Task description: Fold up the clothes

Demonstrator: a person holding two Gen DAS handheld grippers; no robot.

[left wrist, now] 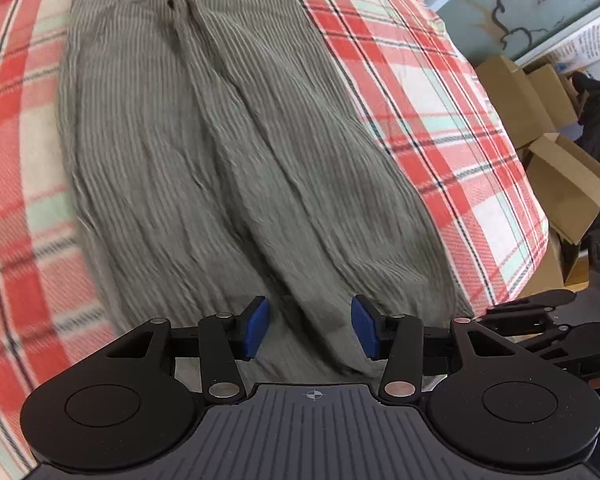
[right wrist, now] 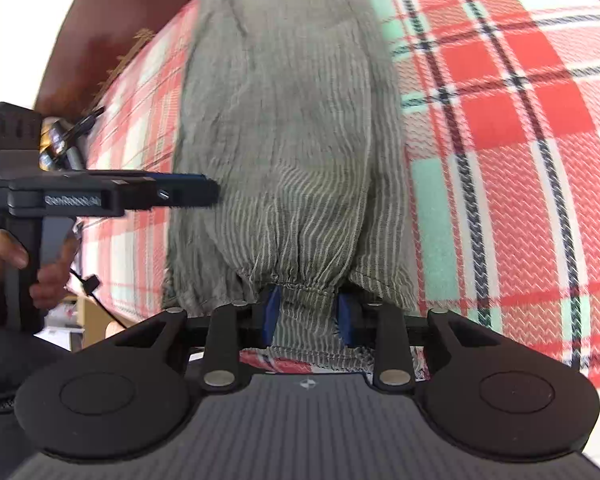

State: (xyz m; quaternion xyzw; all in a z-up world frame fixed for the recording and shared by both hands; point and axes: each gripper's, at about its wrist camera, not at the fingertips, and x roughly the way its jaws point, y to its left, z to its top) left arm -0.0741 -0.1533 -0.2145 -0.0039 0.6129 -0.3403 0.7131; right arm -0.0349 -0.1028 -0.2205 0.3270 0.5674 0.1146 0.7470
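A grey-green striped garment [left wrist: 228,152] lies lengthwise on a red plaid blanket [left wrist: 432,120], cardboard boxes [left wrist: 556,176] beyond its far right edge. The left claw [left wrist: 310,328] hangs spread over the cloth's near end — nothing between its blue pads [left wrist: 256,328]. The right claw [right wrist: 309,314] pinches the gathered hem [right wrist: 304,286] of the garment, with a hand [right wrist: 40,264] at far left gripping the other tool's handle.
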